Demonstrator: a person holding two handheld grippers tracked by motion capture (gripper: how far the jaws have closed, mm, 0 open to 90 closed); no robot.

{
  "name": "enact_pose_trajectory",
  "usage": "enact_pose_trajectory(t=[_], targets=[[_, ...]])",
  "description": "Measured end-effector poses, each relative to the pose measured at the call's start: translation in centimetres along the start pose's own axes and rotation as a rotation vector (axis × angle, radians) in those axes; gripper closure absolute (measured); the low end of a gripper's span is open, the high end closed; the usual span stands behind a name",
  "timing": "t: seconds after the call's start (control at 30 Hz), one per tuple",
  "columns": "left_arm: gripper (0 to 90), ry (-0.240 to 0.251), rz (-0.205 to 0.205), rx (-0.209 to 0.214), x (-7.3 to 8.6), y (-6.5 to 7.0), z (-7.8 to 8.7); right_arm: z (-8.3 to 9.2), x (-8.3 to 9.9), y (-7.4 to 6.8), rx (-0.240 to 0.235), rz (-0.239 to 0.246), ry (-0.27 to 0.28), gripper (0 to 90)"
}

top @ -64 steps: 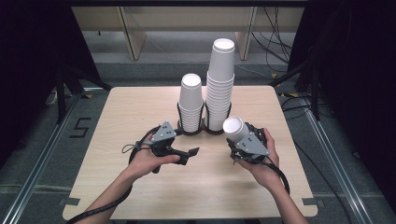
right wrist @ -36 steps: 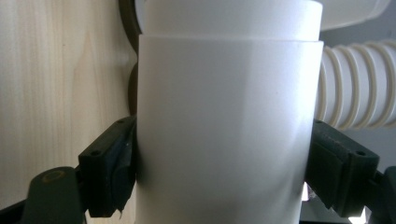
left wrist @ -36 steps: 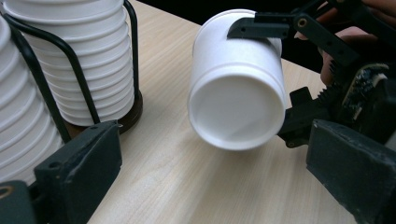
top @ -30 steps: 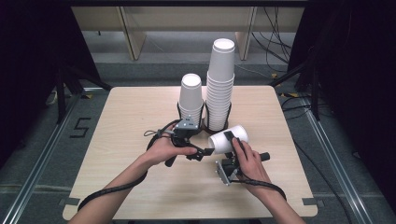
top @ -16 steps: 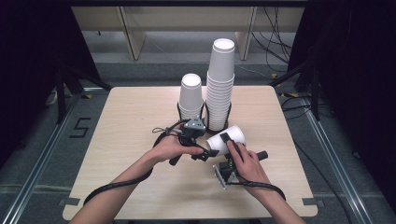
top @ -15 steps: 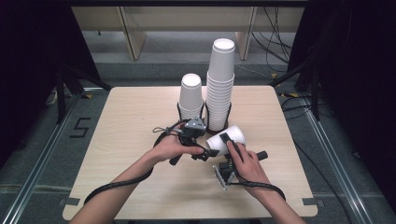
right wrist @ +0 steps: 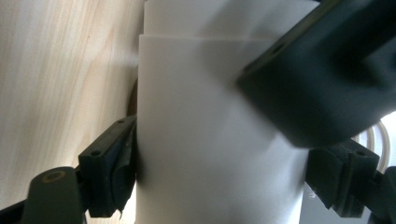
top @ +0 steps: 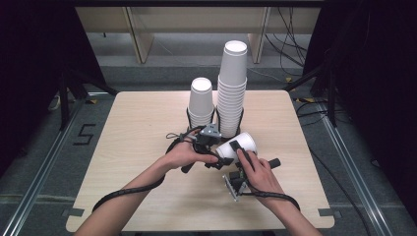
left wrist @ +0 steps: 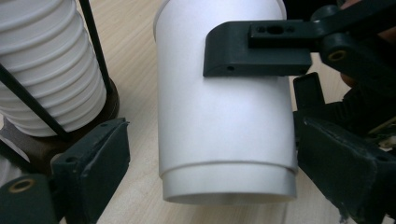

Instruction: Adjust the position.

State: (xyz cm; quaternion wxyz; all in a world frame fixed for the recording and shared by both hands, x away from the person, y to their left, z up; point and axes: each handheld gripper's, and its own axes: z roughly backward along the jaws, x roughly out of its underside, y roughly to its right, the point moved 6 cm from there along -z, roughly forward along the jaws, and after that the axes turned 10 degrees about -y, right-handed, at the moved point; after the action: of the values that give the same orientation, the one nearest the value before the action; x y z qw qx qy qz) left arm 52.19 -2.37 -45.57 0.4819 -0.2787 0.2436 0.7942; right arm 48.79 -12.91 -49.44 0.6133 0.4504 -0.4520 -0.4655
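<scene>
My right gripper (top: 235,147) is shut on a white paper cup (top: 243,140) and holds it tilted on its side above the table's middle. Its jaws press both cup walls in the right gripper view (right wrist: 219,182). A second cup seems nested inside, its edge showing as a band (left wrist: 229,182). My left gripper (top: 219,156) reaches in from the left, and its jaws (left wrist: 219,177) have just been closing around the cup's (left wrist: 219,116) near end. One jaw still stands apart from the wall, with wood visible in the gap.
Two stacks of upturned white cups stand in black wire holders behind my hands, a short stack (top: 202,101) and a tall stack (top: 232,83). The short stack (left wrist: 46,70) is close beside the left gripper. The wooden table (top: 137,128) lies bare to the left and right.
Over two seconds the left gripper came right to the cup, and the right hand tipped the cup onto its side toward it. Both hands have barely shifted in the last half second.
</scene>
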Motion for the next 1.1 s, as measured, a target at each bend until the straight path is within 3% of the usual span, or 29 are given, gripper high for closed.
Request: enact_pose_trajectory(t=[0.03,0.13,0.2,0.3,0.33,0.37,0.4,0.43,0.63,0.67,0.7,0.73,0.77,0.83,1.1], targets=[[9.6,-0.001,-0.002,0.009,0.0,0.0,-0.1,-0.2,-0.5,0.7,0.048,0.052,0.042,19.4],[11.0,-0.004,-0.002,0.007,0.0,0.0,-0.3,-0.2,-0.6,0.6,0.025,0.077,0.045,19.4],[11.7,-0.013,-0.004,0.002,0.1,0.0,-0.4,-0.1,-0.7,0.7,0.041,0.054,0.047,19.4],[12.6,-0.018,-0.009,0.003,0.2,0.1,-0.5,-0.1,-0.7,0.7,0.031,0.057,0.039,19.3],[12.8,-0.018,-0.010,0.004,0.2,0.1,-0.7,0.0,-0.5,0.1,0.002,-0.005,0.016,19.3],[13.2,-0.018,-0.010,0.004,0.2,0.1,-0.7,0.0,-0.6,0.1,0.001,0.003,0.021,19.3],[13.9,-0.018,-0.016,0.007,0.2,0.2,-0.8,-0.2,-0.9,0.7,0.037,0.062,0.059,19.3],[14.1,-0.019,-0.018,0.005,0.2,0.2,-0.8,-0.1,-0.9,0.7,0.027,0.070,0.049,19.3],[17.8,-0.021,-0.023,0.016,0.2,0.4,-1.0,0.0,-0.9,0.8,0.027,0.068,0.042,19.3],[17.9,-0.022,-0.021,0.021,0.2,0.4,-1.1,0.2,-0.6,0.2,0.000,0.010,0.009,19.2],[17.9,-0.022,-0.021,0.020,0.1,0.4,-1.1,0.2,-0.7,0.2,0.006,0.013,0.020,19.2],[18.0,-0.022,-0.026,0.015,0.1,0.4,-1.0,0.0,-1.0,0.8,0.048,0.052,0.065,19.1],[18.1,-0.017,-0.026,0.014,0.1,0.4,-1.0,0.2,-0.7,0.2,0.016,0.007,0.021,19.0],[18.5,-0.005,-0.020,0.012,0.0,0.4,-1.1,0.0,-0.9,0.9,0.046,0.062,0.057,18.7],[20.1,0.006,-0.048,0.001,-0.1,0.4,-0.9,0.0,-0.7,1.1,0.068,0.068,0.058,17.1]])
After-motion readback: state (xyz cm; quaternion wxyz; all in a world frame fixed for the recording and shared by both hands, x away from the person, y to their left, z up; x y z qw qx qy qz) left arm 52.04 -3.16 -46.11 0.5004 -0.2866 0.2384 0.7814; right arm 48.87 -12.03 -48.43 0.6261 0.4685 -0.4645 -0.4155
